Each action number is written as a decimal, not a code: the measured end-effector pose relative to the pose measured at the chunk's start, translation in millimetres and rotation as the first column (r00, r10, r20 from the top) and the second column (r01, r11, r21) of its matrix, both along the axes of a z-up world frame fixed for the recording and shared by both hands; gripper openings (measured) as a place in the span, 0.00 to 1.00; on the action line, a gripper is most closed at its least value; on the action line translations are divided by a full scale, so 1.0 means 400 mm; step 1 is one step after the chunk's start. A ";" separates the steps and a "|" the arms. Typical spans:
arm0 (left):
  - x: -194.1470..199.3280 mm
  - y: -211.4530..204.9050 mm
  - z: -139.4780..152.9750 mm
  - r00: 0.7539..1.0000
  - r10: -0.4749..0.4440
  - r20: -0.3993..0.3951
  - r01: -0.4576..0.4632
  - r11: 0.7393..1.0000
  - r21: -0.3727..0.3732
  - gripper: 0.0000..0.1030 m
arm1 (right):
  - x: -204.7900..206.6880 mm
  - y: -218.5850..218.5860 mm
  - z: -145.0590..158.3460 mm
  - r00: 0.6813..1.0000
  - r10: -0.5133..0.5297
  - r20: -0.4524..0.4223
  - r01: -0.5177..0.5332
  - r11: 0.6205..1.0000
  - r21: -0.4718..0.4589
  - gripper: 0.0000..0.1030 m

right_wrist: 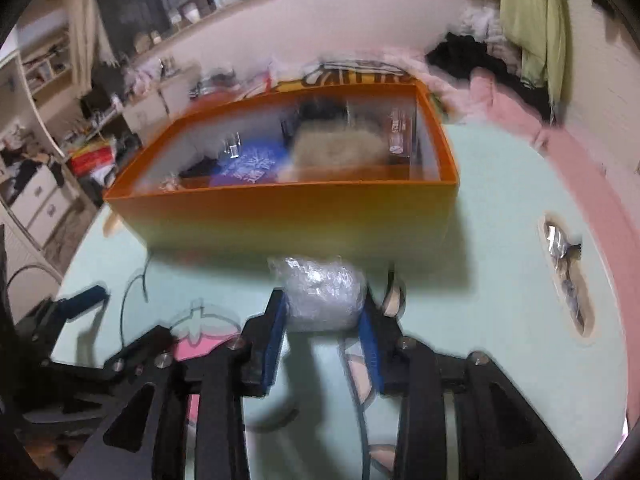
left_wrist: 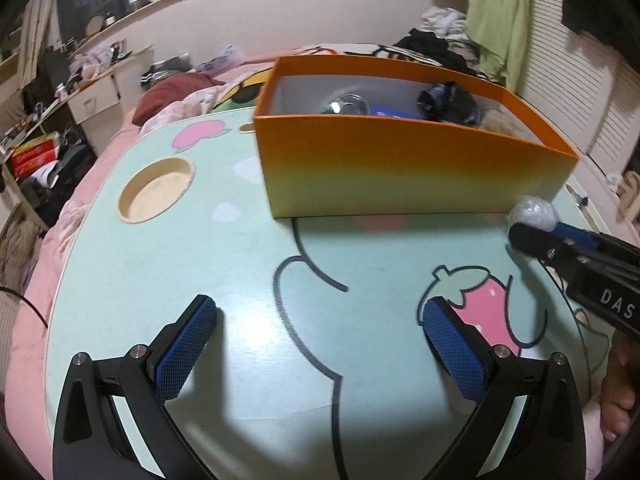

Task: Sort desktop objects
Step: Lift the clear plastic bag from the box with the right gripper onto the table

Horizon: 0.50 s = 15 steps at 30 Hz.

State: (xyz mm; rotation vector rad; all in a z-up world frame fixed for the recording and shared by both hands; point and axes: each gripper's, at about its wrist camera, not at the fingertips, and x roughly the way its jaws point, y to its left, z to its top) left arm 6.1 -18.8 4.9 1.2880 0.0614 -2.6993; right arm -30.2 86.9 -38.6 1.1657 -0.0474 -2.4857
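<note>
An orange box (left_wrist: 400,160) (right_wrist: 296,216) stands on the mint-green table (left_wrist: 180,264) and holds a clear cup (left_wrist: 346,105), a blue item (right_wrist: 248,166), a black bag (left_wrist: 448,102) and a tan furry thing (right_wrist: 332,154). My right gripper (right_wrist: 324,312) is shut on a crumpled clear plastic ball (right_wrist: 320,296) (left_wrist: 534,210), held in front of the box's near wall. In the left wrist view the right gripper (left_wrist: 532,232) enters from the right. My left gripper (left_wrist: 320,316) hangs wide open over the table, nothing between its blue pads (left_wrist: 188,348).
A round recess (left_wrist: 156,190) is sunk into the table left of the box. A long slot (right_wrist: 566,272) at the table's right side holds small shiny items. Pink bedding and clothes surround the table; shelves and drawers lie to the left.
</note>
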 end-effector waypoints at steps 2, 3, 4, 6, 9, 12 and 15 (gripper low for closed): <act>-0.005 -0.012 -0.004 1.000 -0.004 -0.002 0.004 1.000 0.004 1.00 | -0.008 -0.004 0.004 0.999 -0.032 0.004 0.032 0.999 0.028 0.68; -0.008 -0.017 -0.006 1.000 -0.004 -0.002 0.004 1.000 0.005 1.00 | -0.002 -0.004 -0.007 0.999 -0.051 -0.006 0.051 0.998 0.042 0.68; -0.009 -0.017 -0.005 1.000 -0.005 -0.003 0.005 1.000 0.003 1.00 | 0.010 0.001 -0.009 0.998 -0.057 -0.016 0.058 0.998 0.039 0.68; -0.005 -0.015 -0.002 1.000 -0.004 -0.003 0.004 1.000 0.003 1.00 | 0.048 0.018 -0.010 0.997 -0.065 -0.036 0.066 0.997 0.041 0.71; -0.008 -0.014 -0.002 1.000 -0.004 -0.003 0.004 1.000 0.003 1.00 | 0.099 0.031 -0.009 0.996 -0.071 -0.060 0.077 0.992 0.098 0.87; -0.007 -0.009 -0.002 1.000 -0.006 -0.003 0.006 1.000 -0.003 1.00 | 0.126 0.024 -0.029 0.997 -0.050 -0.052 0.058 0.985 0.160 0.97; -0.007 -0.005 -0.002 1.000 -0.013 -0.001 0.013 1.000 -0.005 1.00 | 0.122 0.025 -0.044 0.999 -0.034 -0.040 0.040 0.988 0.147 0.98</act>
